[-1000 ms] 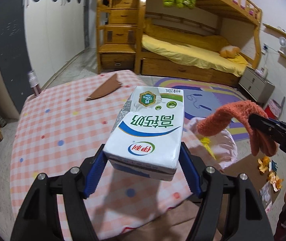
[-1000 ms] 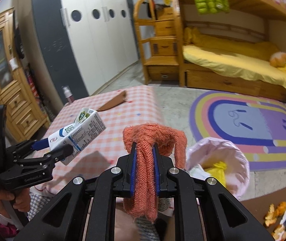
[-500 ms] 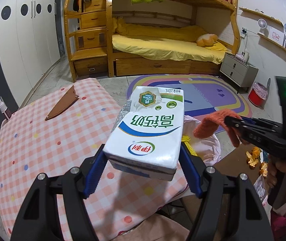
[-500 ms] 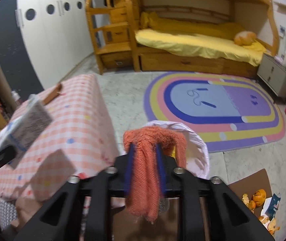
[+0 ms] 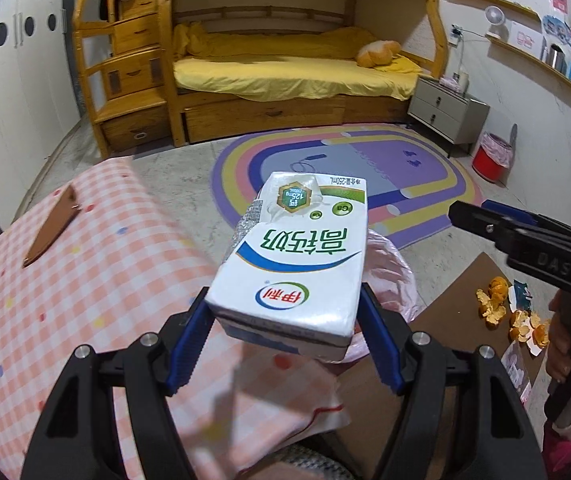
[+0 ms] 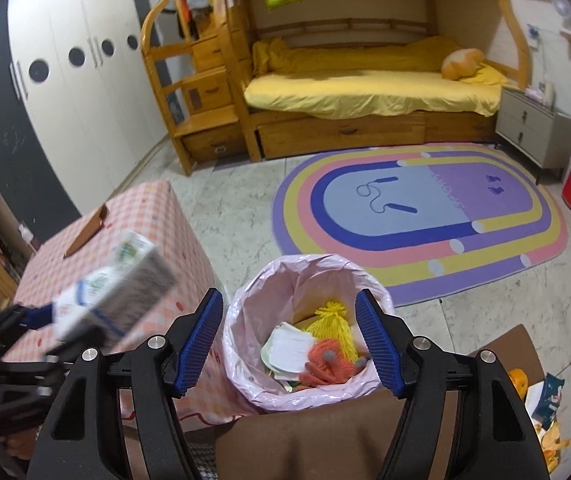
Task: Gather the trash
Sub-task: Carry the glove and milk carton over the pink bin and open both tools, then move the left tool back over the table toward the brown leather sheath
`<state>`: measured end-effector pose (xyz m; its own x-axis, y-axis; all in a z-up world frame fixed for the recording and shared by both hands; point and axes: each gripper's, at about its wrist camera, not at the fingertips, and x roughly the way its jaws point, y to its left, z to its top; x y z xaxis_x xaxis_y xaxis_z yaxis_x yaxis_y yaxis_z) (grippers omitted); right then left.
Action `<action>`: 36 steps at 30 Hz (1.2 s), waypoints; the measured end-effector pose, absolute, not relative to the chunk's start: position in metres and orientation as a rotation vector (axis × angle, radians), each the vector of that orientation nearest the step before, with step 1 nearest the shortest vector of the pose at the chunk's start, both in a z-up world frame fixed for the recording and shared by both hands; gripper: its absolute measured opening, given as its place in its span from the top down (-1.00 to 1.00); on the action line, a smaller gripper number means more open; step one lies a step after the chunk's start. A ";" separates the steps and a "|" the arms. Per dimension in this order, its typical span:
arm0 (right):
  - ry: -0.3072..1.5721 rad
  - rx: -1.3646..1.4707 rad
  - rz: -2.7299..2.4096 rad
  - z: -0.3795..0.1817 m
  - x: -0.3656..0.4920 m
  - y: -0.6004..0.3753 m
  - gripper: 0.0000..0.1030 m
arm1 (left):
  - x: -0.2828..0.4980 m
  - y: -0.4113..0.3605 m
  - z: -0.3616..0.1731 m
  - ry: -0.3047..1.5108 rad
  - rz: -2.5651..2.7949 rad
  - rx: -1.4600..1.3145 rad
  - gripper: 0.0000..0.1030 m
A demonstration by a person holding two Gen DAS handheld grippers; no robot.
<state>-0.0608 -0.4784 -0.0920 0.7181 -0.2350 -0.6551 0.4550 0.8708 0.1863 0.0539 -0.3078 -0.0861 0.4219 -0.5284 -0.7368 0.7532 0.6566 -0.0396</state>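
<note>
The milk carton (image 5: pixel 293 264) is clamped in the left gripper (image 5: pixel 285 340) beside the table (image 5: pixel 85 280); the right gripper (image 6: pixel 291 344) is held open above the bin (image 6: pixel 245 320), where the orange cloth (image 6: pixel 327 364) lies

Right gripper (image 6: pixel 292 338) hangs wide open right above the pink-lined bin (image 6: pixel 241 320), orange sock (image 6: pixel 325 364) lying inside it.
</note>
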 end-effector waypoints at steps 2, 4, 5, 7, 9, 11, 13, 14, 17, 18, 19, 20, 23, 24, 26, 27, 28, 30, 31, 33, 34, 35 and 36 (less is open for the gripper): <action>0.648 0.360 -0.410 -0.088 -0.069 -0.484 -0.39 | 0.054 -0.326 -0.090 0.797 -0.842 0.331 -0.34; 0.622 0.377 -0.433 -0.082 -0.079 -0.493 -0.40 | 0.055 -0.339 -0.092 0.802 -0.856 0.336 -0.34; 0.609 0.387 -0.446 -0.080 -0.084 -0.497 -0.41 | 0.056 -0.348 -0.092 0.798 -0.867 0.340 -0.34; 0.597 0.399 -0.463 -0.078 -0.090 -0.504 -0.42 | 0.055 -0.358 -0.091 0.784 -0.882 0.341 -0.36; 0.591 0.409 -0.473 -0.078 -0.094 -0.509 -0.43 | 0.055 -0.371 -0.088 0.761 -0.889 0.349 -0.45; 0.588 0.416 -0.481 -0.078 -0.096 -0.511 -0.44 | 0.054 -0.376 -0.085 0.738 -0.883 0.357 -0.70; 0.584 0.421 -0.486 -0.078 -0.098 -0.511 -0.44 | 0.053 -0.372 -0.081 0.718 -0.879 0.350 -0.70; 0.582 0.424 -0.484 -0.078 -0.099 -0.510 -0.44 | 0.053 -0.369 -0.080 0.717 -0.875 0.350 -0.70; 0.583 0.428 -0.468 -0.078 -0.099 -0.503 -0.44 | 0.055 -0.351 -0.078 0.719 -0.842 0.349 -0.71; 0.585 0.422 -0.456 -0.078 -0.097 -0.498 -0.44 | 0.056 -0.343 -0.078 0.722 -0.825 0.347 -0.71; 0.587 0.418 -0.449 -0.077 -0.097 -0.496 -0.44 | 0.056 -0.336 -0.078 0.726 -0.809 0.346 -0.71; 0.591 0.411 -0.437 -0.076 -0.095 -0.490 -0.44 | 0.057 -0.327 -0.078 0.732 -0.792 0.341 -0.71; 0.605 0.391 -0.403 -0.075 -0.090 -0.475 -0.44 | 0.064 -0.298 -0.077 0.763 -0.750 0.294 -0.71; 0.614 0.378 -0.388 -0.075 -0.087 -0.467 -0.44 | 0.065 -0.291 -0.077 0.765 -0.737 0.286 -0.71; 0.623 0.365 -0.368 -0.074 -0.083 -0.456 -0.44 | 0.067 -0.274 -0.075 0.763 -0.697 0.280 -0.71; 0.631 0.355 -0.347 -0.073 -0.080 -0.447 -0.44 | 0.068 -0.267 -0.074 0.763 -0.685 0.277 -0.71; 0.635 0.347 -0.336 -0.072 -0.077 -0.440 -0.44 | 0.070 -0.260 -0.073 0.762 -0.672 0.273 -0.72; 0.644 0.326 -0.304 -0.070 -0.071 -0.424 -0.44 | 0.071 -0.243 -0.071 0.759 -0.643 0.262 -0.72; 0.646 0.318 -0.291 -0.070 -0.070 -0.418 -0.44 | 0.072 -0.235 -0.069 0.755 -0.629 0.256 -0.72; 0.653 0.296 -0.260 -0.066 -0.063 -0.402 -0.44 | 0.075 -0.220 -0.066 0.747 -0.609 0.246 -0.72; 0.656 0.288 -0.249 -0.065 -0.060 -0.396 -0.44 | 0.076 -0.211 -0.065 0.742 -0.593 0.238 -0.72; 0.659 0.280 -0.236 -0.064 -0.057 -0.389 -0.44 | 0.079 -0.203 -0.063 0.740 -0.580 0.231 -0.72; 0.665 0.267 -0.218 -0.064 -0.053 -0.381 -0.44 | 0.080 -0.196 -0.063 0.737 -0.567 0.224 -0.72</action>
<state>-0.0531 -0.3806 -0.0637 0.7662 -0.1134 -0.6325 0.2831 0.9432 0.1738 0.0803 -0.1964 -0.0625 0.5993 -0.4081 -0.6887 0.5610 0.8278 -0.0024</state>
